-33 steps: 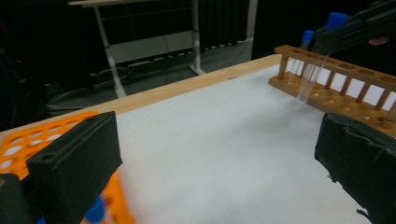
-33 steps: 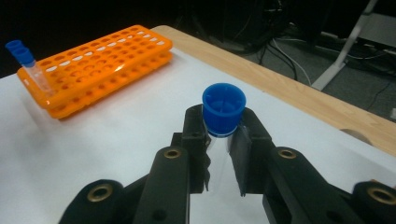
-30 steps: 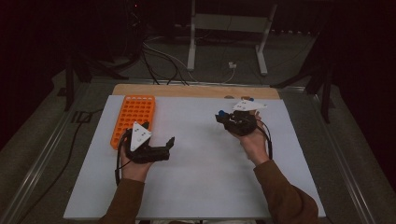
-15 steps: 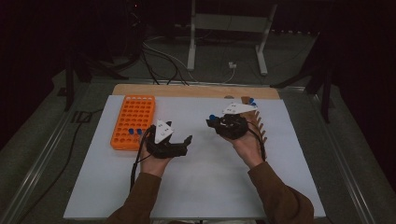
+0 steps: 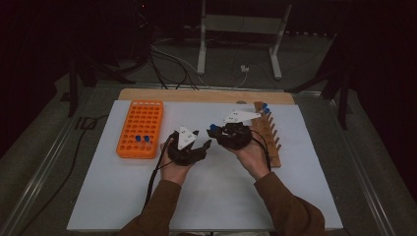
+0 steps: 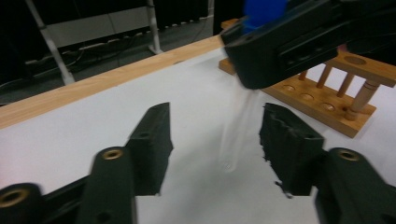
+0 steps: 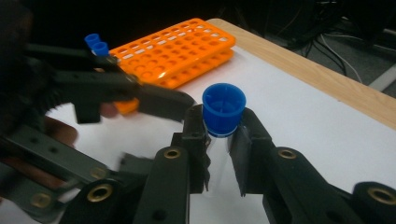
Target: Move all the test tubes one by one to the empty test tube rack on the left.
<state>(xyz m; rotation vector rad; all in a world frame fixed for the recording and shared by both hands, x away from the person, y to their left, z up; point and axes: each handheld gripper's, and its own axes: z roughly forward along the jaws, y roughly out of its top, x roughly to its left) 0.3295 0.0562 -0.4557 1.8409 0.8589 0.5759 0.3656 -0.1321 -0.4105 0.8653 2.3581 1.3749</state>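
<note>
While the right gripper (image 7: 219, 135) clamps a blue-capped tube (image 7: 223, 109), the left gripper (image 6: 215, 135), jaws just closing, brackets its lower end without touching.

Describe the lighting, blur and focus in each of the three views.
High view: dim overall, the surroundings nearly black, the white table the brightest area. Left gripper view: the clear tube is smeared by motion blur, and the left gripper jaws up close look soft. Right gripper view: the tube's blue cap is sharp, while the orange rack behind and the frame's left side look blurred.
</note>
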